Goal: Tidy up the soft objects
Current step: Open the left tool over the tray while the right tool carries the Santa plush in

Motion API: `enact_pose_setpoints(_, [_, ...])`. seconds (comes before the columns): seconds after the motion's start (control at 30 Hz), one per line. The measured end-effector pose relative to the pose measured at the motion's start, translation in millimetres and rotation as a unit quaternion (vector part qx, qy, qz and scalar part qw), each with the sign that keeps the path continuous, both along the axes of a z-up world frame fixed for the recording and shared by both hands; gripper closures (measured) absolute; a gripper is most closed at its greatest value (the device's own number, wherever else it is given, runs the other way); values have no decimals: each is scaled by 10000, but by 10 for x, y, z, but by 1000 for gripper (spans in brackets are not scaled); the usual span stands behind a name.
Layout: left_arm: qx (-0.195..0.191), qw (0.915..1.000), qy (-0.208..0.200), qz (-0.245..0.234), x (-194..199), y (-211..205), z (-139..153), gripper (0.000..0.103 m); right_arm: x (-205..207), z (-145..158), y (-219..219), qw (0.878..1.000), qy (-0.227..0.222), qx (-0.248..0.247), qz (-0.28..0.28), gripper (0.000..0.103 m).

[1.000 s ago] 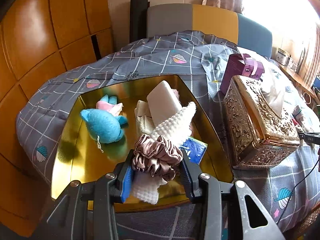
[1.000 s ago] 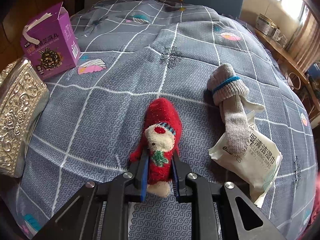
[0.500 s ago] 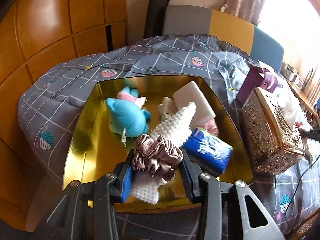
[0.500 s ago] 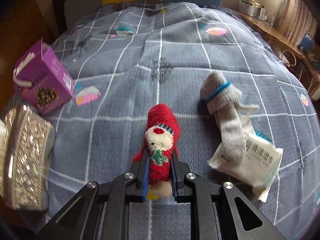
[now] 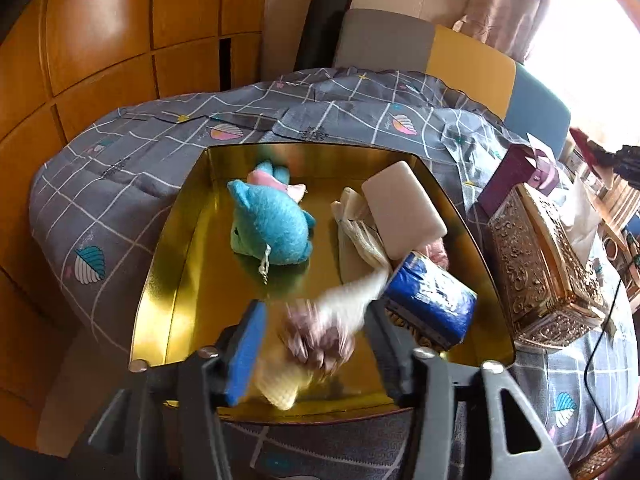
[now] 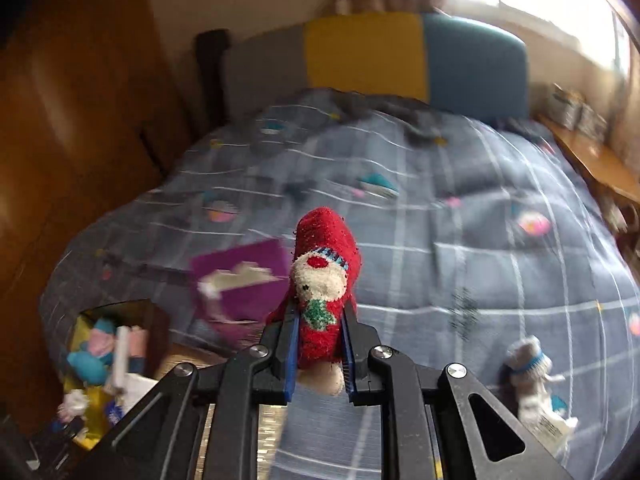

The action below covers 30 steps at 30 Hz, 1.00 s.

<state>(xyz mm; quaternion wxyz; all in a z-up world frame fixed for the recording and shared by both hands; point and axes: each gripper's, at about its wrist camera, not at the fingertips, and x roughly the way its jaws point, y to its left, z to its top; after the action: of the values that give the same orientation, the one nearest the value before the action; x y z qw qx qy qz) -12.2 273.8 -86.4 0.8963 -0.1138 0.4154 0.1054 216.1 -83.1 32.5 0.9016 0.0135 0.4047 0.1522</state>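
Ahead of the left gripper (image 5: 316,344) a tray (image 5: 160,240) lies on the bed (image 5: 100,184); plush dolphin (image 5: 272,228) inside left, tissue pack (image 5: 432,304) inside right, ornate tissue box (image 5: 536,268) beyond the right rim.

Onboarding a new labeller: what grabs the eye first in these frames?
The shiny gold tray on the grey quilt, holding a blue plush. At its near edge the left gripper, whose jaws have just been opening, has a blurred scrunchie between its parted pads. The right gripper is clamped on a red Santa sock.

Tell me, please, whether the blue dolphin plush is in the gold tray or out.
In: the blue dolphin plush lies on the gold tray floor, inside its walls.
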Motion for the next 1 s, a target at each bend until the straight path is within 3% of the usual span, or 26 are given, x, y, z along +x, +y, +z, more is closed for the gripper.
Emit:
enact_pose_setpoints(0.03, [13, 10000, 21, -17, 6, 6, -6, 39, -52, 27, 134, 9999, -68, -3, 158, 85])
enact_pose_setpoints(0.23, [29, 9995, -109, 285, -68, 109, 36, 39, -350, 33, 635, 9970, -206, 52, 748, 85])
enact_pose_setpoints(0.5, [131, 9987, -162, 464, -132, 189, 111, 39, -462, -36, 996, 9942, -109, 198, 1049, 85])
enact_pose_setpoints(0.73, [207, 9984, -305, 437, -180, 199, 203, 39, -481, -261, 1573, 9849, 176, 275, 1703, 85])
enact_pose_setpoints(0.83, [201, 9982, -326, 452, -196, 230, 216, 39, -606, -406, 1898, 9735, 299, 284, 2249, 85])
enact_pose_setpoints(1.0, [209, 9977, -341, 545, -223, 301, 226, 39, -1000, -667, 2343, 9378, 511, 162, 3429, 85])
